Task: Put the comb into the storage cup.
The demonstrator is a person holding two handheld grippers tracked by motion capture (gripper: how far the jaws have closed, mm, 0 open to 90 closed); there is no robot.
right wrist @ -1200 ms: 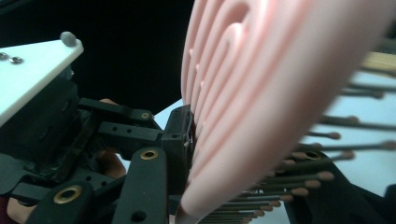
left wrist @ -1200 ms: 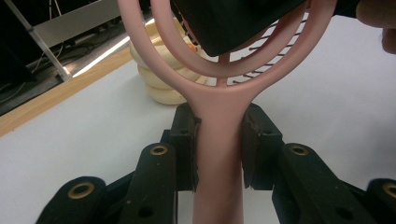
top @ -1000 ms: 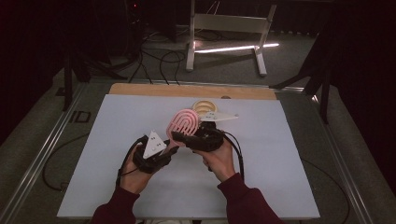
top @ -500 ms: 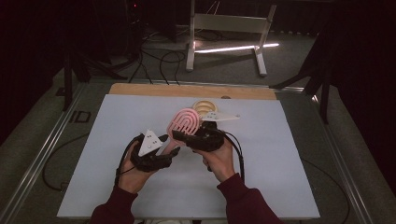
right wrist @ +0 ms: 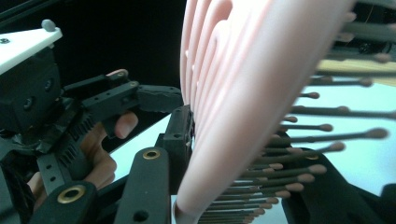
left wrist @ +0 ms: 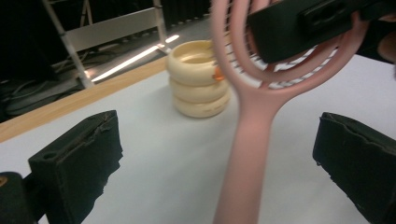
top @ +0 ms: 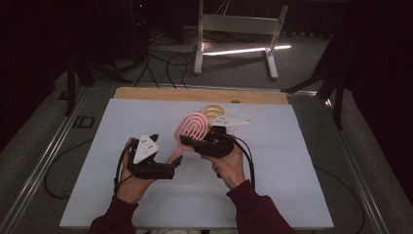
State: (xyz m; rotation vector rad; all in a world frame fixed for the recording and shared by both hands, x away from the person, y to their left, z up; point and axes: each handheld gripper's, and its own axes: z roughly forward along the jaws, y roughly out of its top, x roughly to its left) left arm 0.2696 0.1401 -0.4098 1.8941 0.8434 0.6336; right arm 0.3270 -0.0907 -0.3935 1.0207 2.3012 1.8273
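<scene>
Pink plastic, the hairbrush (top: 193, 127) hangs above the middle of the table (top: 122, 122), its head clamped in the right gripper (top: 191, 143), while the left gripper (top: 178, 161) has just spread its jaws off the handle, so one grip might let it twist or drop.

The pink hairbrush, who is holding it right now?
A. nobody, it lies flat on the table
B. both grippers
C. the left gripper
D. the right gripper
D: the right gripper is clamped on the head of the pink hairbrush, while the left gripper has just been opening, and its black jaws stand wide apart on either side of the handle without touching it.
</scene>
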